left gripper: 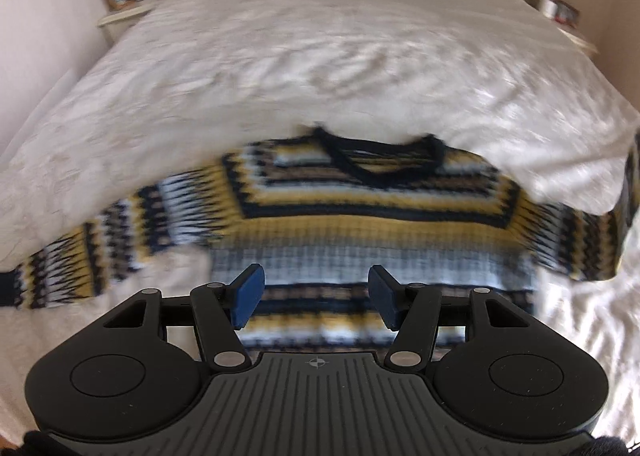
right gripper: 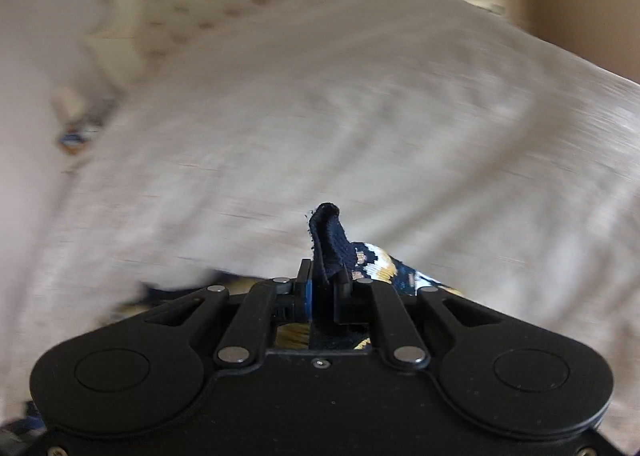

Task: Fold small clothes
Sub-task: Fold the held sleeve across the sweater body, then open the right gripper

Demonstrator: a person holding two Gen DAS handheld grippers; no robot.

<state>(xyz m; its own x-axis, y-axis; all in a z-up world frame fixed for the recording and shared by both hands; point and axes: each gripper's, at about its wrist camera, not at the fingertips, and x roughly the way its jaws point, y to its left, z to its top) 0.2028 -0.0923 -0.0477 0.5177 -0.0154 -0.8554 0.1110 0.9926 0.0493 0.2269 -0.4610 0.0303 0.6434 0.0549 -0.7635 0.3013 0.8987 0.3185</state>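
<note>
Right gripper (right gripper: 323, 292) clamps the sweater's (left gripper: 360, 224) navy cuff (right gripper: 326, 244). Left gripper (left gripper: 316, 296), jaws half apart and empty, hovers over the sweater hem near the bed's (left gripper: 320, 56) front edge.

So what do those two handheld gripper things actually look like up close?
Both are matte black. The left gripper has a ribbed grey deck with a small crosshair mark, round caps on either side, linkage arms with silver pivot pins, and blue pads on its fingers. The right gripper has the same black linkages and silver pins, with a blue pad edge showing. No cables show.
</note>
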